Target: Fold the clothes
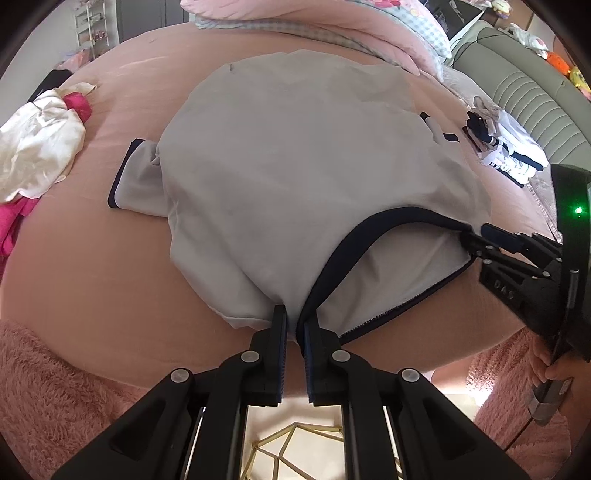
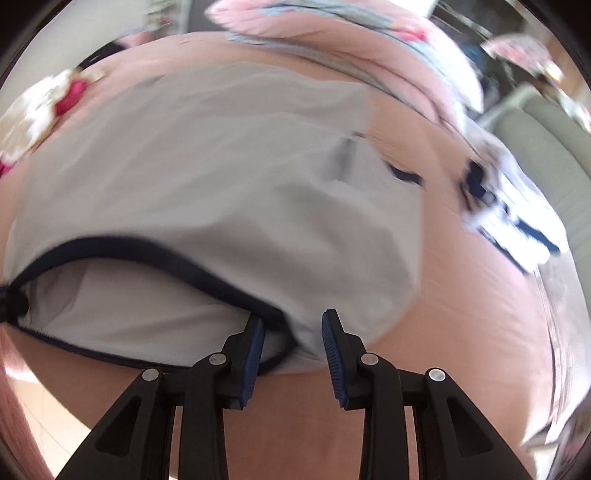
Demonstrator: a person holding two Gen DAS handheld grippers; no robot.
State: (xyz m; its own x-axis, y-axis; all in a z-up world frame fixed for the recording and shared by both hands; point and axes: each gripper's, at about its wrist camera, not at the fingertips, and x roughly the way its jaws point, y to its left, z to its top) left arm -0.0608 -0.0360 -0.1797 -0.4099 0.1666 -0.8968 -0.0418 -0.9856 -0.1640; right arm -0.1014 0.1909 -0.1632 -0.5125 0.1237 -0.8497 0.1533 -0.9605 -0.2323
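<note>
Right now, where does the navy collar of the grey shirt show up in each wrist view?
Left wrist: the navy collar arcs lower right, from the left gripper to the right gripper.
Right wrist: collar arcs lower left, ending by the right gripper.
Shared landmark: the white and pink clothes pile, left in both.

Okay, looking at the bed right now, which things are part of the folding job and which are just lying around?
Part of the job:
- grey top with navy trim, spread on the bed
- left gripper, shut on its near edge
- right gripper, jaws apart at the navy neckline

Lying about:
- cream and pink clothes, far left
- white and navy pile, right
- pink bedding at the head
</note>
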